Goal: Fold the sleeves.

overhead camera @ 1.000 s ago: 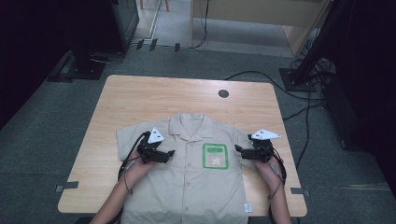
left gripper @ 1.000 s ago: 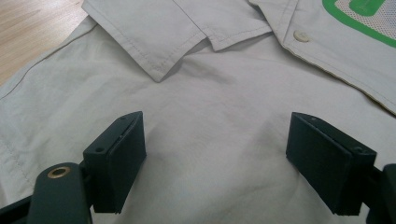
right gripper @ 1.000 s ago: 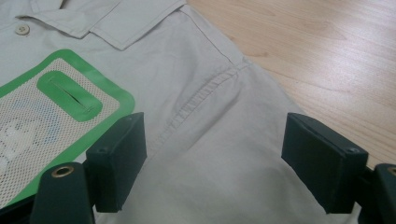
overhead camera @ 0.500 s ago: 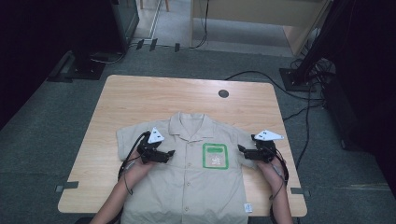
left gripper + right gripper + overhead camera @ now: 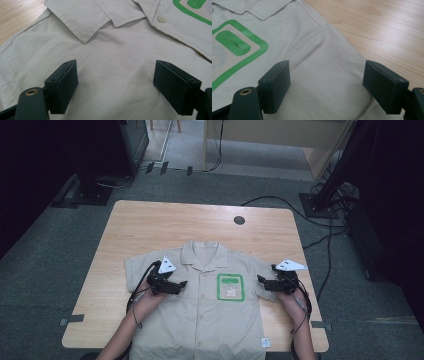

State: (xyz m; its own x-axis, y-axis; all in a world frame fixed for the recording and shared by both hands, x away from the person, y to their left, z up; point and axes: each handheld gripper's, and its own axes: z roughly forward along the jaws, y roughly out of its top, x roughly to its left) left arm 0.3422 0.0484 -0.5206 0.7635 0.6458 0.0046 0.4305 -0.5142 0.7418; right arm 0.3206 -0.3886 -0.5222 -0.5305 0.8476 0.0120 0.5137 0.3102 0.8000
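Shirt point(image 5: 200, 315) lies flat on table point(image 5: 150, 227), left claw point(image 5: 181, 285) and right claw point(image 5: 261, 281) both released.

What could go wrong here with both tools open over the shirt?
The left tool sits over flat chest cloth of the shirt, so closing may pinch both layers or slip off. The right tool straddles the sleeve near its edge; a shallow bite might let go. Uneven pulls could wrinkle the collar.

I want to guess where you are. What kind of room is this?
Probably a lab or recording room, not a home. A bare wooden table stands on grey carpet, cables trail across the floor toward black equipment stands, and a beige shirt lies flat between two hand-held grippers.
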